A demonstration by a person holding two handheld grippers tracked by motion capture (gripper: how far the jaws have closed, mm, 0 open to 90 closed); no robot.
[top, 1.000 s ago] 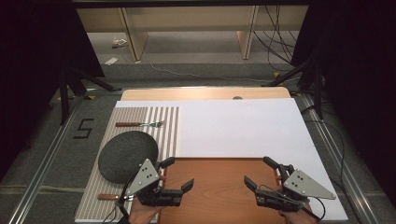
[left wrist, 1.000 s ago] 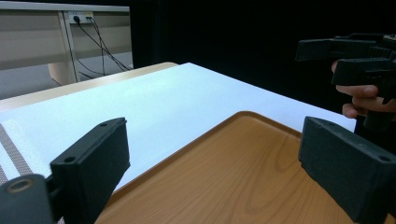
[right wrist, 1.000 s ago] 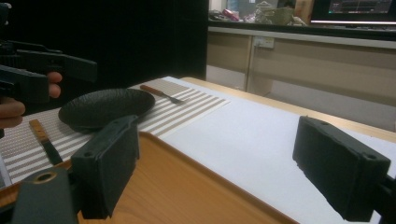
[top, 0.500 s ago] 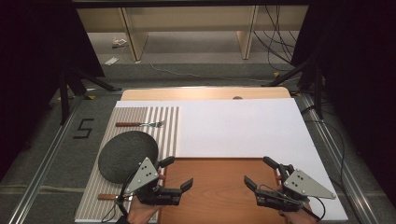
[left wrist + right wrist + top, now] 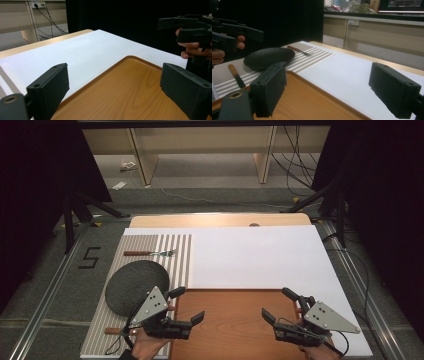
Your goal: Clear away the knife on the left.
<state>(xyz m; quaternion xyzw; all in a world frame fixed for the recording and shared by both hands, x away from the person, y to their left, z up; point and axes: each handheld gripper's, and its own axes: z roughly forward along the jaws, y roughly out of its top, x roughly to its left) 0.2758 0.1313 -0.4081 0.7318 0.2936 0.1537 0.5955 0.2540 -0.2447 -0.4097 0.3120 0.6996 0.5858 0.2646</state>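
A brown wooden tray (image 5: 230,325) lies at the table's near edge, between my two grippers. My left gripper (image 5: 189,305) hovers open over the tray's left rim, its jaws wide apart with nothing between them. At the tray's right rim my right gripper (image 5: 277,303) is open and empty too. In the left gripper view, my left gripper (image 5: 117,92) frames the tray (image 5: 125,95), and the right gripper (image 5: 190,27) shows beyond. In the right gripper view, my right gripper (image 5: 332,87) looks across the tray (image 5: 307,100) toward a dark plate (image 5: 268,57).
A striped placemat (image 5: 172,255) at the left carries the dark plate (image 5: 131,284), a fork (image 5: 150,253) behind it and a knife (image 5: 112,331) near the front edge. A white sheet (image 5: 250,255) covers the table's middle. Fork (image 5: 298,50) and knife (image 5: 235,73) flank the plate.
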